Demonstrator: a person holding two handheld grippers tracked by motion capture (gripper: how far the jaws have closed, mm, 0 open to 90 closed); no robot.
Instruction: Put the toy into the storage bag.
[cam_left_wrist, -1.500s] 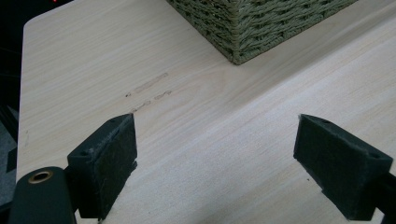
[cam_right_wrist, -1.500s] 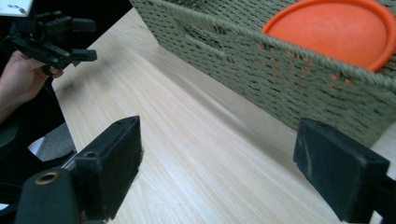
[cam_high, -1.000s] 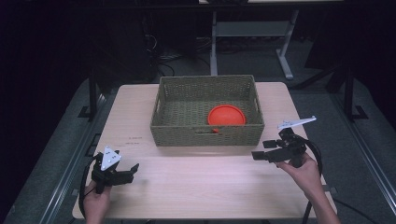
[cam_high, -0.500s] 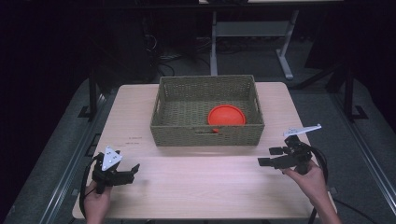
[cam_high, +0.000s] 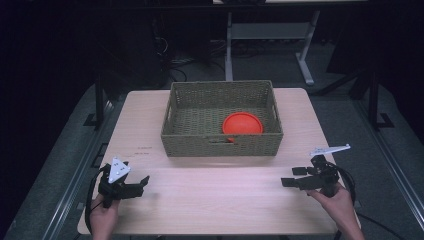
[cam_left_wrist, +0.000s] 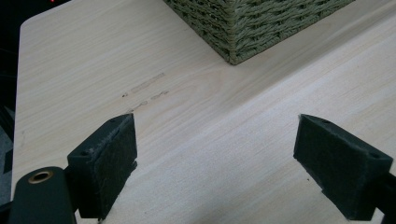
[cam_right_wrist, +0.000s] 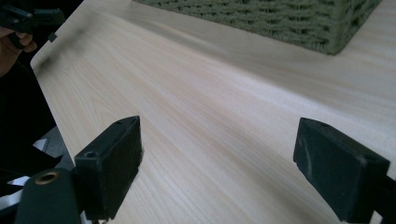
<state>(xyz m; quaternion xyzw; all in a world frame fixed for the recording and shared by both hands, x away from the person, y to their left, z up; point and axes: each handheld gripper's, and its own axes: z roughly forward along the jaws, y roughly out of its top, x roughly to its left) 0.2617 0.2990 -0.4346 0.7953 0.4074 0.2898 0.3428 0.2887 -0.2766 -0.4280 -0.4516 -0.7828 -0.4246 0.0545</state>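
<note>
A woven olive basket (cam_high: 222, 144) stands at the middle of the wooden table (cam_high: 215, 195), and an orange disc (cam_high: 242, 123) lies inside it toward the right. My left gripper (cam_high: 140, 184) rests near the table's front left corner, open, nothing between its jaws. In the left gripper view its pads (cam_left_wrist: 109, 161) frame bare wood, with the basket's corner (cam_left_wrist: 243, 28) ahead. My right gripper (cam_high: 292, 177) sits at the front right, open and empty, pointing left. The right gripper view has the basket (cam_right_wrist: 280, 18) at the top and the other hand's gripper (cam_right_wrist: 28, 18) far off.
Faint pencil-like marks (cam_left_wrist: 144, 88) lie on the wood left of the basket. Dark floor, a table frame (cam_high: 270, 35) and cables lie beyond the far edge. Metal rails (cam_high: 70, 185) run along both sides of the table.
My right gripper has drawn back toward the table's front right edge and lowered. The left gripper has stayed in place.
</note>
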